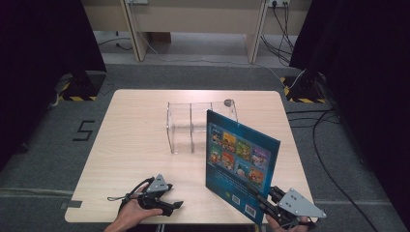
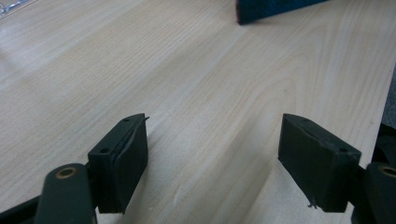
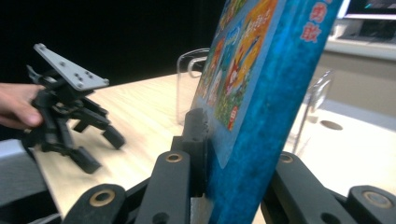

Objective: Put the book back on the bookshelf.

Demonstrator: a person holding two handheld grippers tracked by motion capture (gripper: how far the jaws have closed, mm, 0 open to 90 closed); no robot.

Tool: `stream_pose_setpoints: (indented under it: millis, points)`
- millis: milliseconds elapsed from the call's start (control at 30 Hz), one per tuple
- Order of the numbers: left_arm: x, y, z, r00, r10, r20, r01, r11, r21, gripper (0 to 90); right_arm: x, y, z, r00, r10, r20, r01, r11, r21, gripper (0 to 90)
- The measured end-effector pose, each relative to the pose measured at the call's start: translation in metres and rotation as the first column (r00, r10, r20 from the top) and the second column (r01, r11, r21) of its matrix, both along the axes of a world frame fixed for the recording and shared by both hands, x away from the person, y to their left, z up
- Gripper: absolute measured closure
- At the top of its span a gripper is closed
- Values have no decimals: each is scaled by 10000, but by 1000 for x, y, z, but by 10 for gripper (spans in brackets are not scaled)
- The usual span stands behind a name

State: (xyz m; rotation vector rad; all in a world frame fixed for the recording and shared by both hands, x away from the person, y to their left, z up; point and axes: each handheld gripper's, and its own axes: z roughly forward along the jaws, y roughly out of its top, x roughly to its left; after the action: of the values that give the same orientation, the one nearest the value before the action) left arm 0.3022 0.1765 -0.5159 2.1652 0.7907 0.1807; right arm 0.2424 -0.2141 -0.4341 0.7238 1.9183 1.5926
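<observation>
**Book held upright, rack slot ahead**

We have the blue hardcover picture book [image 1: 241,162] standing on edge at the lower right of the high view, its back cover with the small coloured panels facing left. Our right tool [image 1: 270,203] is clamped on its lower corner; in the right gripper view the black jaws press the cover from both sides, so the grip looks firm.

Just beyond the book, at the centre of the frame, stands the clear acrylic divider rack [image 1: 188,126] on the pale wooden bench [image 1: 130,145], its slots free. We judge the step in hand to be carrying the book to that rack. The next move calls for keeping the book vertical, lining its bottom edge with a slot, and lowering it between the dividers without knocking them.

Our left tool [image 1: 167,204] rests at the lower left, well apart from the book; the left gripper view shows its jaws parted over bare wood, holding nothing.
</observation>
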Motion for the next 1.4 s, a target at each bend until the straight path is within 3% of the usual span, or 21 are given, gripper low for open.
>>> stream_pose_setpoints:
  millis: [133, 233, 433, 767, 933, 1100, 1233, 1400]
  points:
    - [0, 0, 0, 10000, -76, 10, 76, 10000, 61, 237, -1, -1, -3, 9998, -195, 81, 194, 9997, 146, 820]
    - [0, 0, 0, 10000, -72, 12, 72, 10000, 44, 236, -2, -3, -4, 9991, -408, 122, 409, 9991, -123, 830]
    - [0, 0, 0, 9999, -111, 20, 111, 9999, 68, 233, -1, -13, -11, 9965, -776, -319, 793, 9954, 547, 832]
    - [0, 0, -1, 9999, -118, 56, 118, 9999, 14, 229, -2, -18, -20, 9935, -818, -795, 876, 9935, 731, 825]
    - [0, -1, -1, 9999, -114, 72, 114, 9999, 3, 228, -1, -17, -26, 9898, -905, -1103, 952, 9947, 387, 819]
    - [0, -1, -1, 9999, -134, 91, 133, 9999, 26, 226, -1, -17, -27, 9898, -898, -1101, 932, 9953, 262, 811]
    - [-1, -1, -1, 9998, -136, 107, 136, 9999, 49, 225, -2, -16, -26, 9925, -886, -841, 887, 9961, -27, 802]
    - [-1, -1, -1, 9998, -173, 115, 173, 9998, 30, 224, -1, -11, -21, 9960, -780, -431, 787, 9968, 155, 760]
